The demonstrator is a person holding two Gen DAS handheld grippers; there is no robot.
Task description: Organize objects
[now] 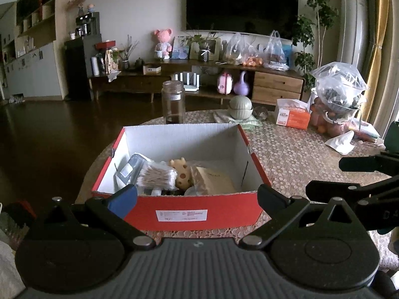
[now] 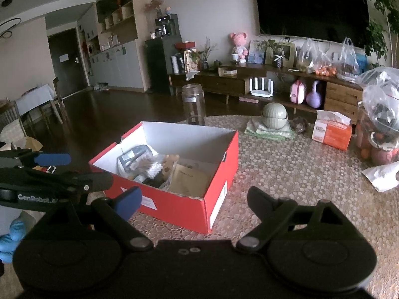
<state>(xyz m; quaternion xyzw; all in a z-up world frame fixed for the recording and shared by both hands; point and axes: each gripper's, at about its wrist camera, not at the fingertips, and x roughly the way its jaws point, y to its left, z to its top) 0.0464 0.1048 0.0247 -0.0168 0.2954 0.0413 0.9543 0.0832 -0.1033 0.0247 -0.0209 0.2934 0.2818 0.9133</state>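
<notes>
A red cardboard box [image 1: 199,211] with a white inside stands on the round table in front of me; it also shows in the right wrist view [image 2: 174,206]. In it lie a pack of cotton swabs [image 1: 157,175], a yellow giraffe toy [image 1: 182,174], a grey packet [image 1: 132,168] and a tan paper packet [image 1: 214,180]. My left gripper [image 1: 197,195] is open and empty, just short of the box's near wall. My right gripper [image 2: 194,199] is open and empty, beside the box's near right corner. The left gripper also appears at the left of the right wrist view [image 2: 82,172].
A glass jar [image 1: 173,102] stands behind the box. Stacked green bowls on a cloth [image 1: 240,108], an orange tissue box [image 1: 293,115], filled plastic bags [image 1: 339,94] and a white wrapper [image 1: 343,142] sit at the back right of the patterned tablecloth [image 1: 294,154].
</notes>
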